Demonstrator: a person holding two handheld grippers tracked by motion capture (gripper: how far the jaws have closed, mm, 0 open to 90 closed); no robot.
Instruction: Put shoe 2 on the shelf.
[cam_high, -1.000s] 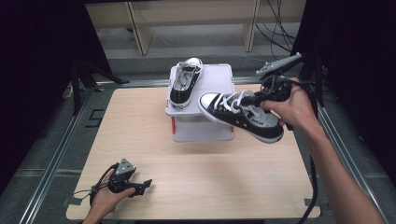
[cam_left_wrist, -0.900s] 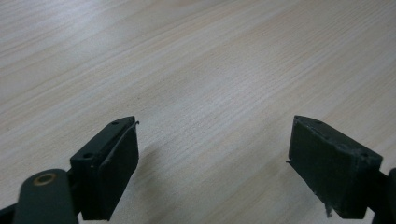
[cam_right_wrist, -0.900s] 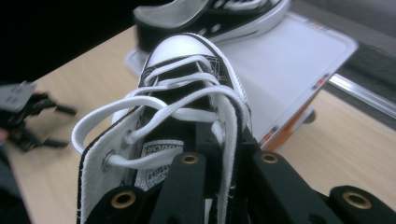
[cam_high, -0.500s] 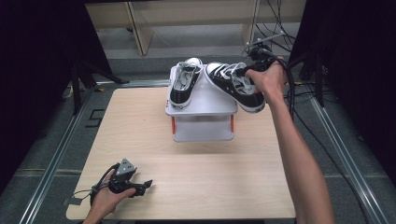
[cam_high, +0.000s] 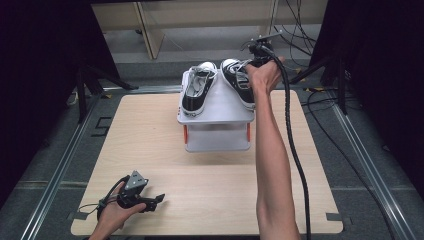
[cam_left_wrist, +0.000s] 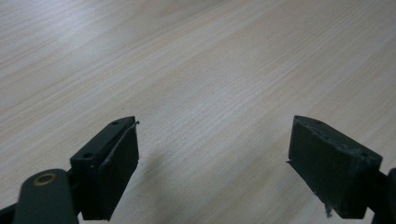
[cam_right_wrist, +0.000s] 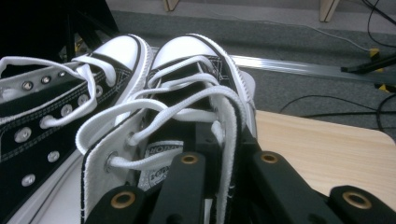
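Two black-and-white lace-up sneakers are on the white rack (cam_high: 220, 107) at the table's far side. The left sneaker (cam_high: 196, 89) lies on the rack's top. My right gripper (cam_high: 252, 62) is shut on the side wall of the right sneaker (cam_high: 239, 82), which sits beside the first, toes pointing away. In the right gripper view the held sneaker (cam_right_wrist: 187, 112) has its laces and tongue between my jaws, with the other sneaker (cam_right_wrist: 51, 102) at its left. My left gripper (cam_high: 156, 199) rests open on the table near the front left corner, its pads (cam_left_wrist: 116, 163) wide apart over bare wood.
The light wooden table (cam_high: 150, 150) has metal rails along both sides. A black cable (cam_high: 292, 145) trails from my right gripper down past the forearm. Wooden furniture legs (cam_high: 145, 30) and loose cables (cam_high: 300, 35) lie on the floor beyond the table.
My right hand carried the sneaker from in front of the rack's right side up and back onto the rack top beside the other sneaker. The left gripper stayed put.
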